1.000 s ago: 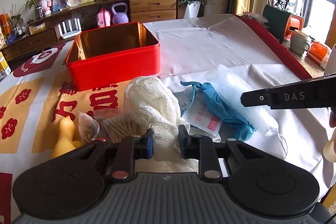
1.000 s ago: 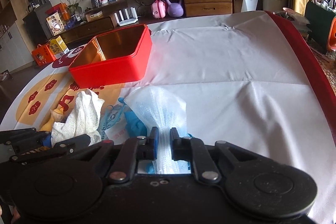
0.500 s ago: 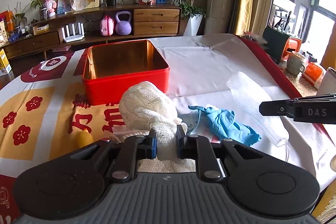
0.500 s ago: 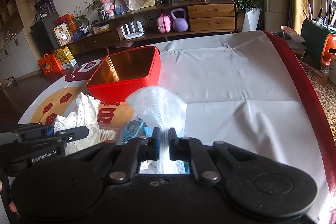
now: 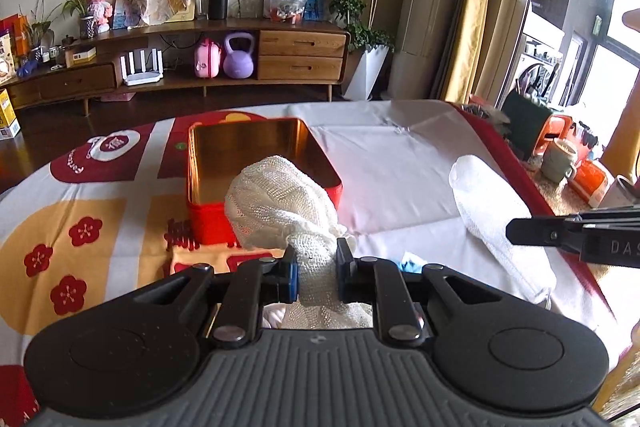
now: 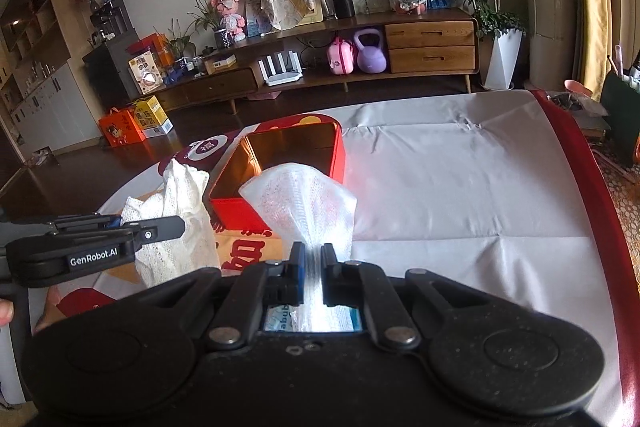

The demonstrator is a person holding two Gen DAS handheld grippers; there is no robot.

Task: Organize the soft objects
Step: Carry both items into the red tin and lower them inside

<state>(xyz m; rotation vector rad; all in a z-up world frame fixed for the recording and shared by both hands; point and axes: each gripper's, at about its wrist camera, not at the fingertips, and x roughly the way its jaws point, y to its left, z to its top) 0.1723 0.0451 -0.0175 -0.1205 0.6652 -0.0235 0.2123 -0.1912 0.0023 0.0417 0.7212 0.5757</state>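
Holding a soft bundle in each tool, you had both raised above the table, near the red tin [image 5: 260, 183]. Your left gripper [image 5: 314, 269] was clenched on the neck of the white mesh cloth [image 5: 280, 203], whose bulk ballooned out ahead of the fingers, in front of the tin's near right corner. Your right gripper [image 6: 311, 269] was pinched tight on the gathered end of the clear bubble-wrap pouch [image 6: 300, 195], which fanned out toward the tin's near wall.

The risks, as I judged them, came from the grips and the crowding. Each bundle was caught only by a narrow gathered waist, so a quick swing could have let the slick pouch slide out of the pads. The cloth's loose lower folds hung below the fingers and might have snagged the tin's rim, tipping or dragging the tin across the patterned tablecloth [image 5: 92, 227]. With the two tools side by side and aimed at one opening, they could have bumped each other. Releasing too high might have let either piece spring open and drape over the edge instead of settling inside.
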